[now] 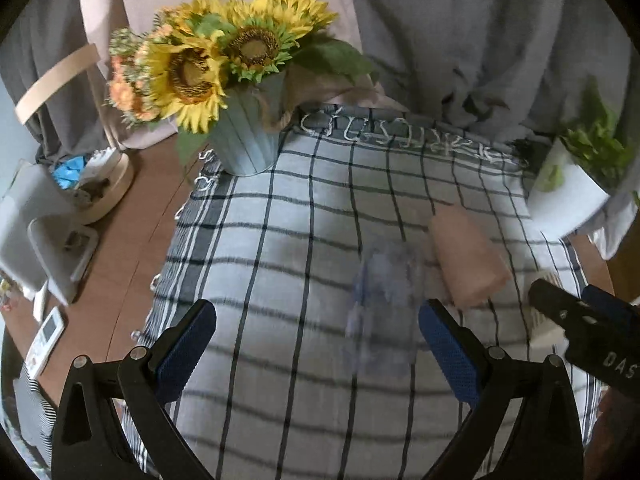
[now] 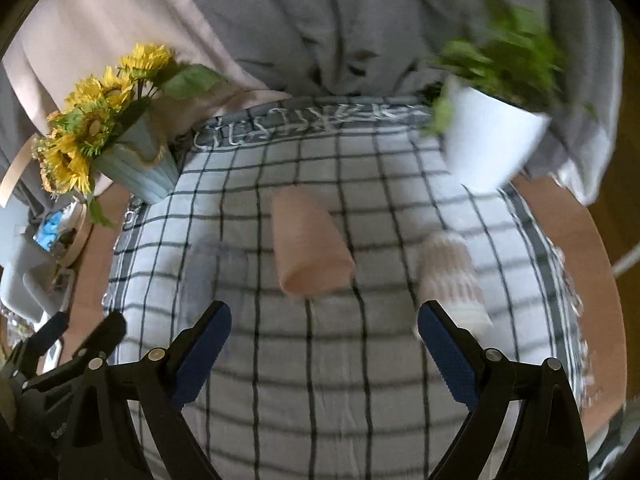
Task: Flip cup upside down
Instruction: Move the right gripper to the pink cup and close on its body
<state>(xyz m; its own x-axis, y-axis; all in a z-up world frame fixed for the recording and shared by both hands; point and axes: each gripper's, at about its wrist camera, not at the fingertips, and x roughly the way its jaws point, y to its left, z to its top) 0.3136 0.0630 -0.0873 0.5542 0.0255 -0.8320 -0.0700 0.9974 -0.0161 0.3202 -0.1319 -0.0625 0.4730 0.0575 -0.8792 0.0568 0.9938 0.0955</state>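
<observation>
Three cups stand in a row on the checked cloth [image 2: 320, 380]. A clear bluish glass [image 1: 384, 304] is blurred, just ahead of my left gripper [image 1: 316, 344] and toward its right finger. It also shows in the right wrist view [image 2: 212, 276]. A peach cup [image 2: 310, 248] stands in the middle, seen in the left wrist view [image 1: 468, 260] too. A white ribbed cup [image 2: 452, 280] stands right, just beyond the right finger of my right gripper [image 2: 324, 344]. Both grippers are open and empty. Whether the cups stand mouth up is unclear.
A pale blue pot of sunflowers [image 1: 248, 140] stands at the cloth's back left corner. A white pot with a green plant [image 2: 492, 136] stands at the back right. The brown table [image 1: 132, 216] holds clutter and a remote [image 1: 46, 340] at left. Grey curtain hangs behind.
</observation>
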